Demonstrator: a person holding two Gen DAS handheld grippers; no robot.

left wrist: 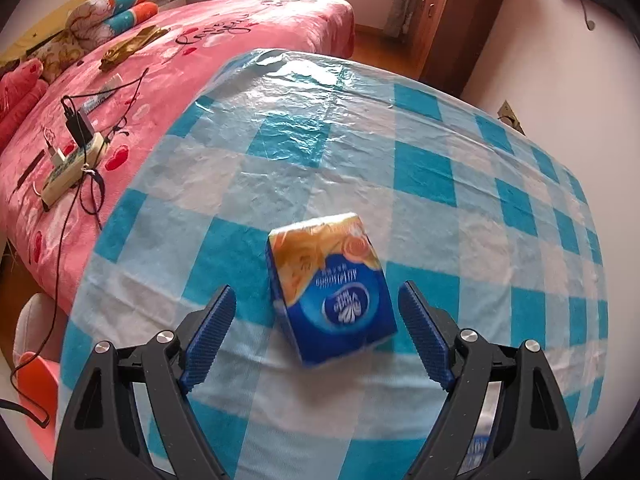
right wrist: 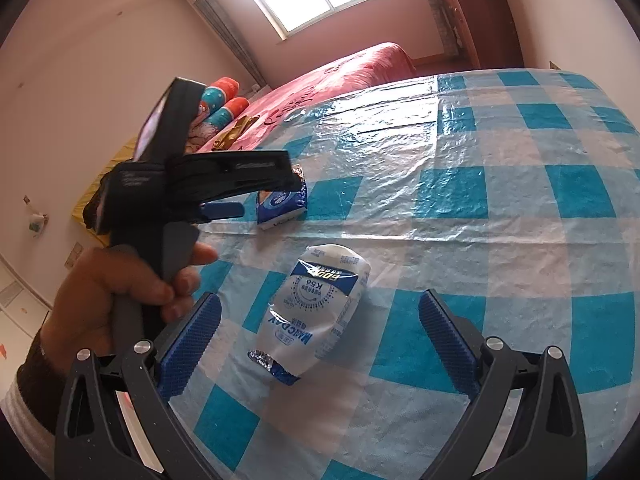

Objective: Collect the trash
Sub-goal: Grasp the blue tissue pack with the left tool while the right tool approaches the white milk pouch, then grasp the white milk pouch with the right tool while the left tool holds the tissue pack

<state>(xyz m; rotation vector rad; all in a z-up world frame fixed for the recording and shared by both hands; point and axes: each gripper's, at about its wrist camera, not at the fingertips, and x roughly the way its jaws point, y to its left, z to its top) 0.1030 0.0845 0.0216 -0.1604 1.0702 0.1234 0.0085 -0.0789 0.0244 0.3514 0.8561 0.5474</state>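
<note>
A blue and gold tissue pack [left wrist: 330, 286] lies on the blue-and-white checked tablecloth [left wrist: 400, 152]. My left gripper [left wrist: 316, 300] hovers over it, open, with a blue pad on either side and clear gaps to the pack. In the right wrist view a white and blue crumpled wrapper [right wrist: 312, 312] lies on the cloth between the spread fingers of my open right gripper [right wrist: 320, 312], not touched. Farther back there, the same tissue pack [right wrist: 282, 204] sits under the left gripper [right wrist: 224, 200], held by a person's hand [right wrist: 120, 292].
A bed with a pink blanket [left wrist: 200, 48] stands left of the table, carrying a power strip with cables [left wrist: 72, 160] and rolled pillows [left wrist: 120, 8]. A brown wooden cabinet [left wrist: 452, 20] stands at the back wall. The table's edge curves close on the left.
</note>
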